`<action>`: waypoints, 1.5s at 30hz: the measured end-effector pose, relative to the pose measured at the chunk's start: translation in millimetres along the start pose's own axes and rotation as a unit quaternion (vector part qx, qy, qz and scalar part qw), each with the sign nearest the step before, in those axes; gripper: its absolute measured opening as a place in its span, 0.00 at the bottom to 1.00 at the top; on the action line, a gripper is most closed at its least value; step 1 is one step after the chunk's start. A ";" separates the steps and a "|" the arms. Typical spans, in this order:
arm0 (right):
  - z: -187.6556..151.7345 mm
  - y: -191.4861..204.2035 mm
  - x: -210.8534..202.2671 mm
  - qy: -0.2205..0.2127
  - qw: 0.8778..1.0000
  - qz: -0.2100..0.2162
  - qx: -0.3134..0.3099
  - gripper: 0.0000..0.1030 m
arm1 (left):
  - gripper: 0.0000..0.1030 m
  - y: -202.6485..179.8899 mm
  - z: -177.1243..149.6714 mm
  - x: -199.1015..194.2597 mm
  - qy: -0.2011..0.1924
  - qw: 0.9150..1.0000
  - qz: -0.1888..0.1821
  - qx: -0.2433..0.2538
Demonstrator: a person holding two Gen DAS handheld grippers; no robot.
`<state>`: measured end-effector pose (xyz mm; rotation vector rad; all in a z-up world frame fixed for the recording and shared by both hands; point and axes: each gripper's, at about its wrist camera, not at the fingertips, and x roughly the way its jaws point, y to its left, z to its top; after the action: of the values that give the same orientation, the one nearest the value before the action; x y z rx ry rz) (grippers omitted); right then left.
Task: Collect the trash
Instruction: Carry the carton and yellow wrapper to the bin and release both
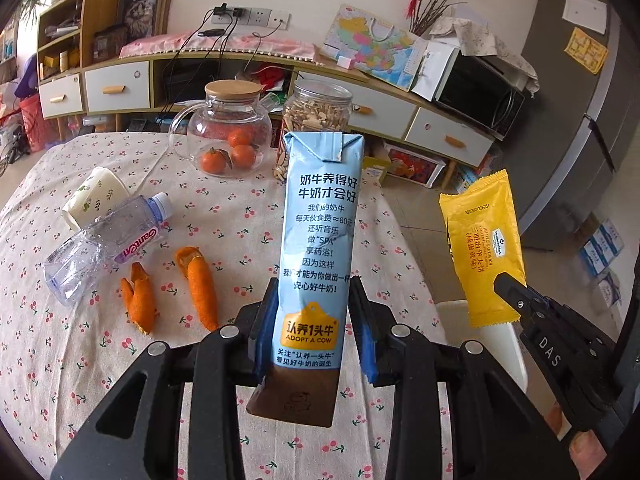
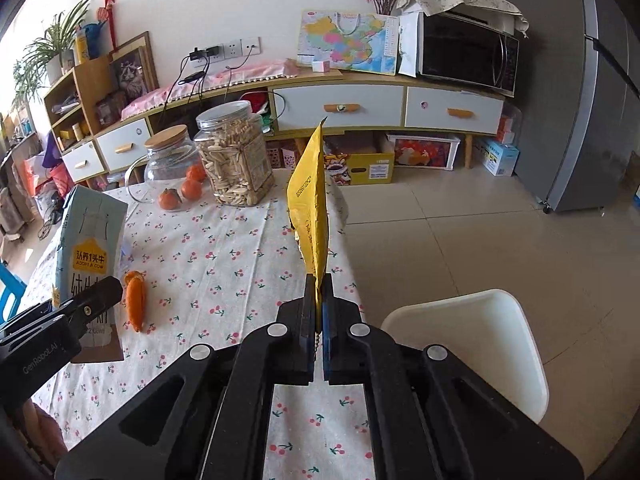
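My left gripper [image 1: 314, 316] is shut on a tall light-blue milk carton [image 1: 318, 240] and holds it upright above the table; the carton also shows in the right wrist view [image 2: 86, 256]. My right gripper [image 2: 319, 300] is shut on the bottom edge of a yellow snack wrapper [image 2: 312, 208], held upright over the table's right edge; the wrapper also shows in the left wrist view [image 1: 484, 248]. On the tablecloth lie a crushed clear plastic bottle [image 1: 104, 244], two orange peels [image 1: 140, 300] [image 1: 200, 284] and a tipped paper cup [image 1: 94, 196].
A glass teapot with tangerines [image 1: 230, 128] and a jar of seeds [image 1: 316, 120] stand at the table's far side. A white chair [image 2: 472, 344] stands at the table's right edge. A sideboard with a microwave [image 2: 464, 52] lines the wall; a grey fridge [image 2: 580, 100] stands right.
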<state>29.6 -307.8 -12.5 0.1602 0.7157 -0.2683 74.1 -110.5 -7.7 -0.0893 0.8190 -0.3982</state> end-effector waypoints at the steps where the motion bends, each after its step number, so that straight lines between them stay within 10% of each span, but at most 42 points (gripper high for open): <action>1: -0.8 -5.9 0.5 0.002 1.000 -0.007 0.004 0.01 | 0.33 -3.7 -0.6 0.9 0.001 1.000 -0.001 0.003; 13: -20.4 -71.2 1.7 0.030 0.995 -0.084 0.033 0.02 | 0.33 -66.4 -10.1 15.1 0.014 0.998 -0.036 0.042; 15: -22.9 -83.0 -0.3 0.033 0.994 -0.097 0.039 0.08 | 0.33 -81.0 -12.7 18.4 0.018 0.997 -0.045 0.052; 17: -25.9 -95.2 -4.6 0.032 0.993 -0.104 0.051 0.36 | 0.33 -96.2 -15.6 22.4 0.022 0.996 -0.054 0.063; 26: -32.4 -158.7 -28.9 0.010 0.977 -0.180 0.113 0.72 | 0.33 -160.9 -31.6 40.1 0.043 0.989 -0.096 0.105; 35: -37.1 -209.8 -47.1 -0.007 0.960 -0.223 0.168 0.79 | 0.34 -217.8 -60.3 69.8 0.092 0.974 -0.154 0.138; 37: -37.0 -214.4 -48.0 -0.007 0.958 -0.228 0.173 0.80 | 0.50 -224.0 -66.7 78.8 0.108 0.971 -0.159 0.142; 45: -30.3 -202.5 -49.6 -0.024 0.958 -0.233 0.164 0.89 | 0.63 -211.2 -69.2 79.8 0.104 0.978 -0.128 0.128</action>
<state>-85.2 -484.4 -12.8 0.2993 0.6502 -0.8425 7.2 -330.4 -61.8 0.0895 0.9587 -0.7634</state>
